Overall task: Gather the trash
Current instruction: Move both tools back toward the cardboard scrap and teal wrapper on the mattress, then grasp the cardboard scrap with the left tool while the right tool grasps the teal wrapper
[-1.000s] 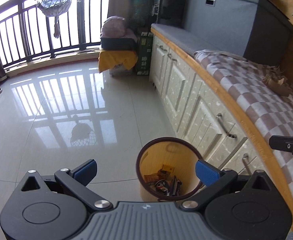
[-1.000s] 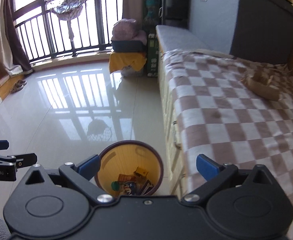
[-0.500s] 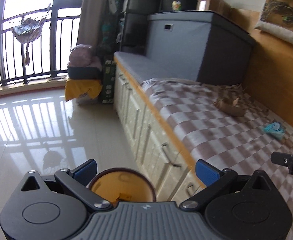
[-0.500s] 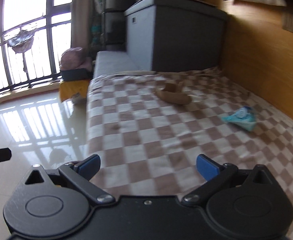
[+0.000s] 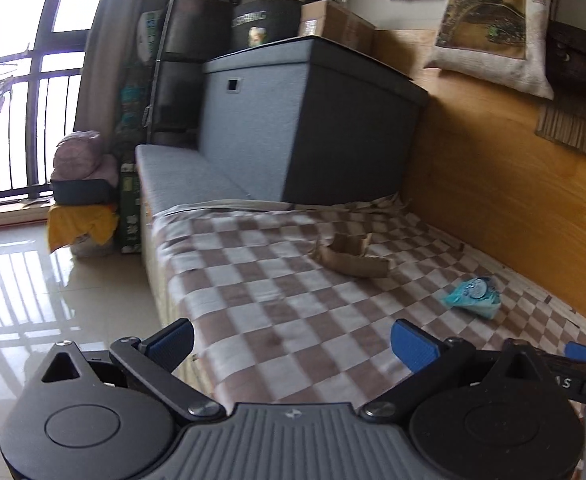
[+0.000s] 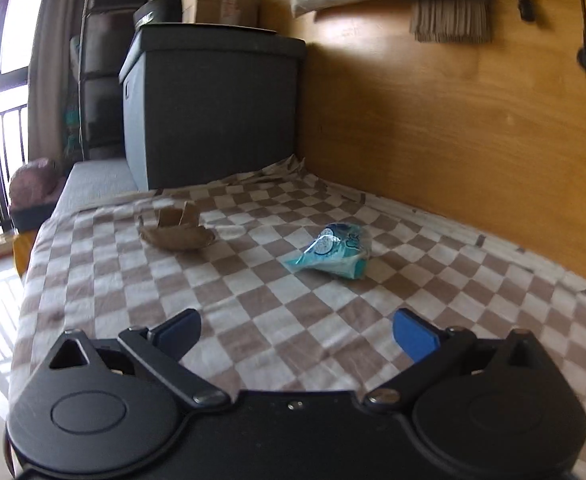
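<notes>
Both grippers hover over the checked blanket, nothing in either. Left gripper jaws spread wide, empty, over the blanket's near edge by the floor. Right gripper also wide, empty, above the blanket, pointed toward the trash. A part of the right gripper shows at the left view's lower right corner.

Trash: teal wrapper lies crumpled on the blanket, ahead of the right gripper, slightly right of centre, apart from both fingers. In the left view the wrapper sits far right, near the wood wall. Torn cardboard lies further back and to the left of the wrapper, well apart from it; also seen from the left.

Grey box stands behind the blanket against the wall.
</notes>
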### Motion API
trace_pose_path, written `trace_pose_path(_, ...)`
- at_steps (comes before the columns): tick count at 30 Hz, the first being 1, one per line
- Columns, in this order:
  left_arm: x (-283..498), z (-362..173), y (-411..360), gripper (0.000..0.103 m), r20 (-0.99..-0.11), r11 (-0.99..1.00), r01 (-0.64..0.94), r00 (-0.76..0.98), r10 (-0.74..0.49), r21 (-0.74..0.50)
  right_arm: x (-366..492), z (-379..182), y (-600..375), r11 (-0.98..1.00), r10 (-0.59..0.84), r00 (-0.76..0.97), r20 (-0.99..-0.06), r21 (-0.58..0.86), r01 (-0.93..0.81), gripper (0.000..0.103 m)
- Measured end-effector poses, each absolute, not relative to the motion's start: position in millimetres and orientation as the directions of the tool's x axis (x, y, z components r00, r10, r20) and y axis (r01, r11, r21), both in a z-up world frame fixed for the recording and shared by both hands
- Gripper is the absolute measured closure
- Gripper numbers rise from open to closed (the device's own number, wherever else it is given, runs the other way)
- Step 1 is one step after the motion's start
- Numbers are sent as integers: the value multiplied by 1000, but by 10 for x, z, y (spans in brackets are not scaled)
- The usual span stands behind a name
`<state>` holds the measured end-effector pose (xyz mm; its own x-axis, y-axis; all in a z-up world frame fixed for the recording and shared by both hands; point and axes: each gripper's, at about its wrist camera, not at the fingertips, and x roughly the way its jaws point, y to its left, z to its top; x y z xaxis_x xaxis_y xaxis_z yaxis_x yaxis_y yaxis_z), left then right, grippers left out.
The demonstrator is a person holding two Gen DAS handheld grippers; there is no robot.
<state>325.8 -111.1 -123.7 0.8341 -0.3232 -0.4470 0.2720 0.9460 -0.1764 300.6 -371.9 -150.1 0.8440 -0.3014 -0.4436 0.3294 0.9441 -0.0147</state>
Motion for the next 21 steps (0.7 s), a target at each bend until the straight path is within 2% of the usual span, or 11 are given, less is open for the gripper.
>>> trace_pose_path(9, 3768, -1250, -1665, 0, -405, 927, 349, 834, -374, -138, 3621, -1593, -4160, 913, -294, 862, -414, 146, 381, 0)
trace_pose_path(14, 4129, -1256, -1845, 0, -389, 914, 378, 827, -406, -149, 3978, -1644, -4392, 865, -370, 831, -414, 172, 471, 0)
trace_pose_path(21, 4706, -1366, -2119, 0, -392, 890, 433, 801, -452, -143, 4260, -1755, -4652, 843, -347, 856, -382, 272, 464, 0)
